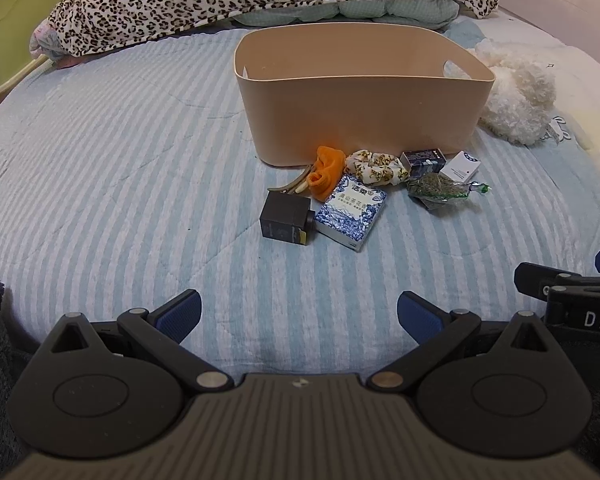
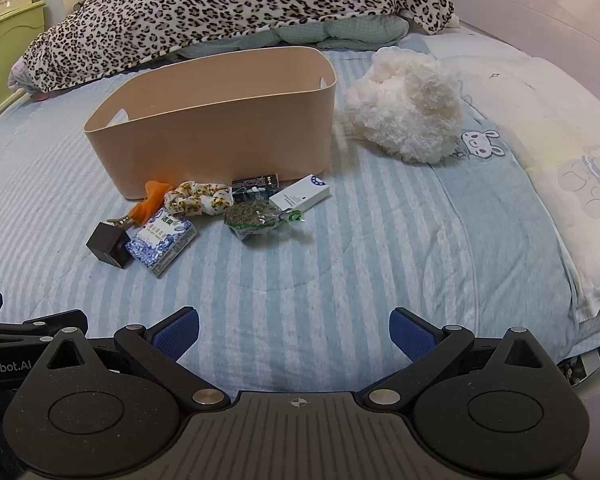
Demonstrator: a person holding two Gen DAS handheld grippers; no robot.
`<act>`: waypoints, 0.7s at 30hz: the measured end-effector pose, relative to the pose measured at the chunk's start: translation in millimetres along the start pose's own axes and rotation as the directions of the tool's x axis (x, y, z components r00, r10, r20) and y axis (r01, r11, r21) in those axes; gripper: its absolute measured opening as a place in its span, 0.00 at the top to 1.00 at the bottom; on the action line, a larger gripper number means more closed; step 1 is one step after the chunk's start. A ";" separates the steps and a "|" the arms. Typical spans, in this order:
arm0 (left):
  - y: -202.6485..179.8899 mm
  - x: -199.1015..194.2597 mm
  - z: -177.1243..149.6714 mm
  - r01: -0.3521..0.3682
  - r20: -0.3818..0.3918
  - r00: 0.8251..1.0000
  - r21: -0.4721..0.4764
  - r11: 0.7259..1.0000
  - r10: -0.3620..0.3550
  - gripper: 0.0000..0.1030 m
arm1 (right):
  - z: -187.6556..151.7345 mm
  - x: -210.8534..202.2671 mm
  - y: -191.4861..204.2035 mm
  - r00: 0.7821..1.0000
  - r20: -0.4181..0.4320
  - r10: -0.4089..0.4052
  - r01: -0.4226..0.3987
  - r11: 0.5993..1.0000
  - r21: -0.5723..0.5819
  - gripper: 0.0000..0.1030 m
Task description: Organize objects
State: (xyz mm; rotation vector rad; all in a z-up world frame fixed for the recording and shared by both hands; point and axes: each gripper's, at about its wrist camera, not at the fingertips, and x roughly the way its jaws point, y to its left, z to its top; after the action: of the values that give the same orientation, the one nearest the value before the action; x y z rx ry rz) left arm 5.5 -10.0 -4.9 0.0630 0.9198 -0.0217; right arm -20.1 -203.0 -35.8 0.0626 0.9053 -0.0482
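Left wrist view: left tongs (image 1: 299, 316) spread wide apart, nothing between the blue pads, hanging low over the striped bed (image 1: 120, 208) at 6 o'clock. Tan bin (image 1: 360, 116) upright at 12 o'clock, open top facing up, interior mostly hidden behind its near wall. Clutter bunched just below it, against or just before the front wall, probably gathered there for a short lift over the rim. Dark cube box (image 1: 284, 219) nearest, touching the blue-and-white patterned box (image 1: 350, 210) at its 3 o'clock side. Orange cloth (image 1: 326, 172) and a brown hair clip (image 1: 290, 186) behind those; floral scrunchie (image 1: 376, 166), small dark box (image 1: 423, 159), white box (image 1: 464, 166) and bagged dried herbs (image 1: 440, 188) strung toward 2 o'clock. Edge of the right tongs (image 1: 572, 292) showing at 3 o'clock.

Right wrist view: right tongs (image 2: 294, 334) likewise wide apart and holding nothing, low at 6 o'clock. Bin (image 2: 220, 120) at 11 o'clock, with the same cluster before its wall. Herb bag (image 2: 256, 218) and white box (image 2: 300, 194) closest to this side, likely this hand's share. White fluffy plush (image 2: 408, 108) beside the bin at 1 o'clock. Leopard blanket (image 2: 240, 0) heaped beyond, clear of the work.

Judging by this, nothing grasped yet; sorting not begun.
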 end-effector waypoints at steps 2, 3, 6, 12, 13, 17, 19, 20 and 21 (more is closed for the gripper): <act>1.2 3.5 1.6 -0.003 0.002 1.000 0.000 1.000 0.003 0.00 | 0.9 1.7 -0.3 1.000 0.002 -0.001 0.001 1.000 0.002 0.00; 2.1 5.5 2.5 -0.003 0.003 1.000 -0.002 1.000 0.003 0.00 | 1.3 2.4 -0.2 1.000 0.002 0.000 0.000 1.000 0.002 0.00; 4.7 12.0 5.8 -0.006 0.008 1.000 -0.005 1.000 0.006 0.00 | 3.1 5.9 0.2 1.000 0.003 0.003 -0.003 1.000 -0.003 0.00; 10.9 28.3 12.7 -0.024 0.014 1.000 -0.010 1.000 0.024 0.00 | 9.7 16.8 4.9 1.000 0.022 0.002 -0.002 0.999 -0.038 0.00; 12.4 32.3 14.2 -0.027 0.012 1.000 -0.014 1.000 0.027 0.00 | 11.4 19.2 5.9 1.000 0.023 -0.001 0.002 0.999 -0.047 0.00; 16.6 47.7 18.5 -0.037 0.009 0.999 -0.011 0.999 0.037 0.00 | 18.4 31.5 7.6 0.999 0.032 -0.001 0.003 0.998 -0.068 0.00; 17.6 55.9 21.6 -0.043 0.008 0.999 0.000 0.999 0.043 0.00 | 22.0 39.0 8.3 0.999 0.034 0.003 0.000 0.997 -0.076 0.00; 18.0 60.6 23.2 -0.047 0.008 0.999 0.006 0.999 0.047 0.00 | 24.0 42.6 8.9 0.999 0.038 0.006 -0.003 0.997 -0.081 0.00; 18.4 65.2 25.2 -0.053 0.007 0.999 0.013 0.999 0.053 0.00 | 26.2 46.5 9.7 0.999 0.042 0.007 -0.003 0.996 -0.085 0.00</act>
State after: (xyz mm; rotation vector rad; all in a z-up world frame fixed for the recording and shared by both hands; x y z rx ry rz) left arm 65.8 7.3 -40.7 0.0997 0.9111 0.0211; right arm 29.8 -196.0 -55.9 -0.0154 0.8637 -0.0059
